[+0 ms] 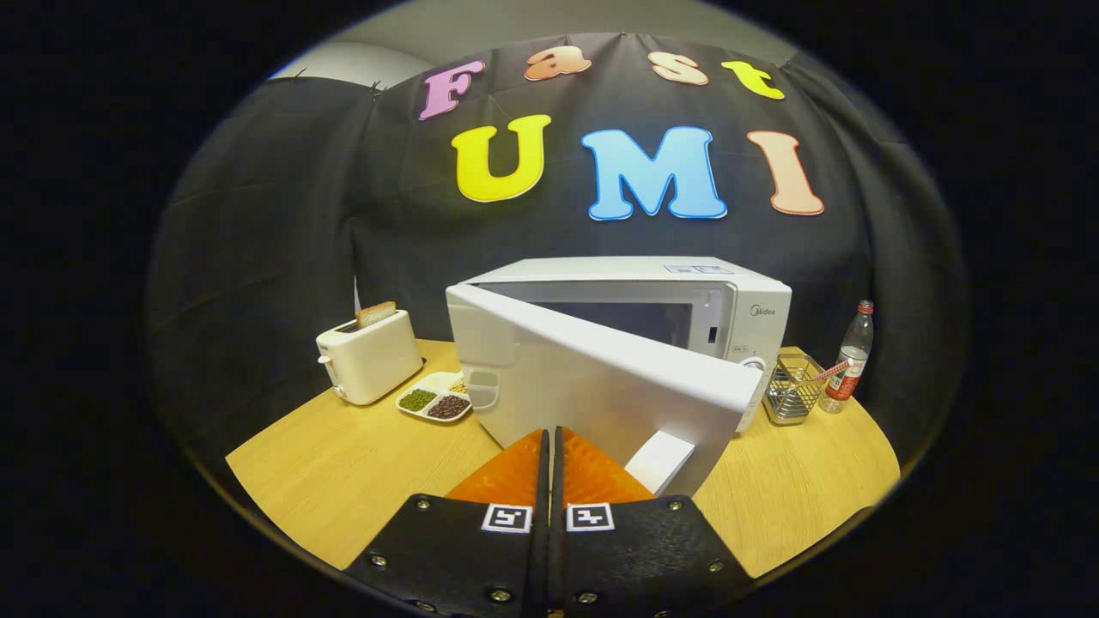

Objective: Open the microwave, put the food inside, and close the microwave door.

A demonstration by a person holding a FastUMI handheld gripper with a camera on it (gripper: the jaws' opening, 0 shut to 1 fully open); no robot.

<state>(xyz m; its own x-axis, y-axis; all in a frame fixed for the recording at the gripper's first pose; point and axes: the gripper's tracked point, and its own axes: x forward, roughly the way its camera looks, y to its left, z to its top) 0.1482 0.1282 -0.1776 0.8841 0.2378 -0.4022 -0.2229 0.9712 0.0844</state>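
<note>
The gripper (549, 442), fingers together and holding nothing, faces the half-open white metal microwave door (592, 378); next, probably pushing it

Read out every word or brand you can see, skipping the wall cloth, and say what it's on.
"Midea": front panel of the white microwave oven.
The sticker on the microwave's top: too small to read.
The red label on the clear plastic bottle: too blurred.
The gripper: square markers, no words; fingers shut, tips at the open door.
</note>
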